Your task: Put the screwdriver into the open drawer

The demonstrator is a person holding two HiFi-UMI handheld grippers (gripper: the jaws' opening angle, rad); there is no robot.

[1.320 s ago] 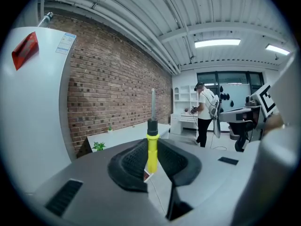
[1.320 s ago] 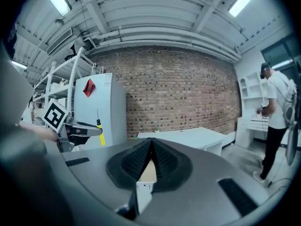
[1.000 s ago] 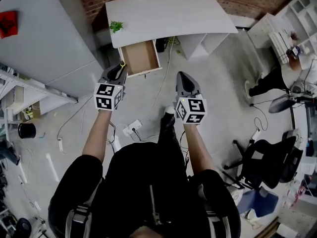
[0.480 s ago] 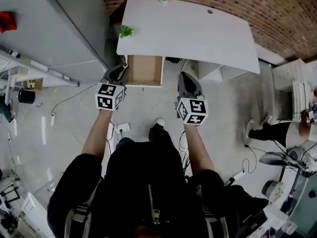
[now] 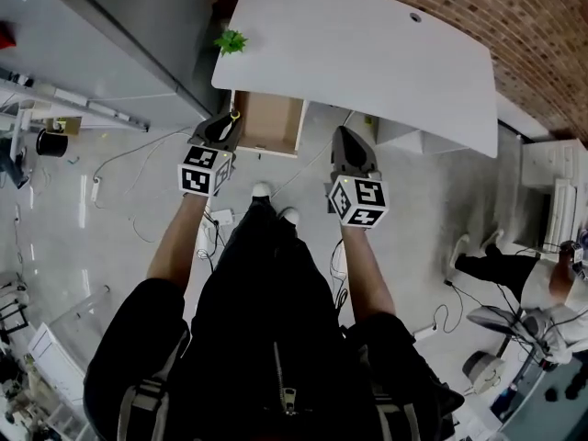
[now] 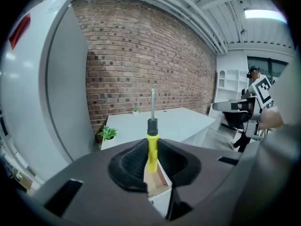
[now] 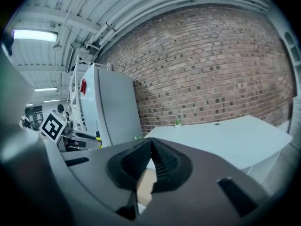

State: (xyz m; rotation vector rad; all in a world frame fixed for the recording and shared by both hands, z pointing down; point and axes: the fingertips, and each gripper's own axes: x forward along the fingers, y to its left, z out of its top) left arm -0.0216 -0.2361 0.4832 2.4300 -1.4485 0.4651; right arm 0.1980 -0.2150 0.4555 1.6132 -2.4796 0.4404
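Observation:
My left gripper [image 5: 223,127] is shut on a screwdriver [image 6: 152,140] with a yellow handle, black collar and thin steel shaft that stands upright between the pads. In the head view the screwdriver's yellow tip [image 5: 235,115] shows at the left edge of the open wooden drawer [image 5: 271,123], which sticks out from under the white desk [image 5: 367,58]. My right gripper [image 5: 349,150] is shut with nothing in it and hangs just right of the drawer, over the floor. The drawer [image 6: 157,180] also shows below the left jaws, its inside bare.
A grey cabinet [image 5: 101,35] stands left of the desk. Two small green plants [image 5: 231,41] sit on the desk. Cables and a power strip [image 5: 219,219] lie on the floor near my feet. Another person [image 5: 514,274] sits at the far right beside white shelves.
I have stepped closer to the desk. The drawer now lies right at the left gripper's tip, and both grippers have come up to the drawer front.

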